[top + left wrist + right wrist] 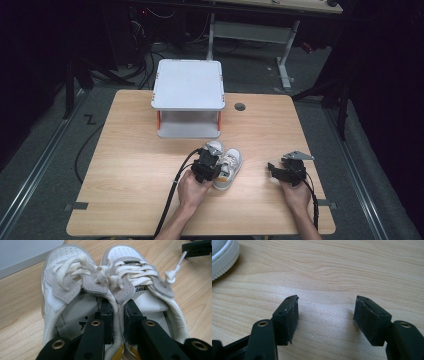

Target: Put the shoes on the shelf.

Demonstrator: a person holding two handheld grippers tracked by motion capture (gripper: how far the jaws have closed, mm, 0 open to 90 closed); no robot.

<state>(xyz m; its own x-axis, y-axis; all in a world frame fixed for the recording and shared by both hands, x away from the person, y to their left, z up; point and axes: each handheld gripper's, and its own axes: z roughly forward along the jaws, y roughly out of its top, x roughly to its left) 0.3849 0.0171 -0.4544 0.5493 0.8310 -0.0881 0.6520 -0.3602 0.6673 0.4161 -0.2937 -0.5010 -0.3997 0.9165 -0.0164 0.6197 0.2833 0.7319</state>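
Note:
A pair of small white and grey sneakers [229,162] stands side by side in the middle of the wooden table [125,150], toes pointing away from me. In the left gripper view, one jaw reaches into the left sneaker [62,275] and the other into the right sneaker [130,257]. My left gripper [119,315] is shut, pinching their two inner collars together. From above, the left gripper [209,161] covers the heels. My right gripper [279,165] rests to the right of the sneakers, apart from them. It is open over bare wood [327,315]. A sneaker sole [222,257] shows at the far left.
A white two-level stand [187,85] with orange posts sits at the table's back centre, just beyond the sneakers. A round cable hole [240,106] lies to its right. Cables trail from both grippers towards the near edge. Bare wood surrounds the right gripper.

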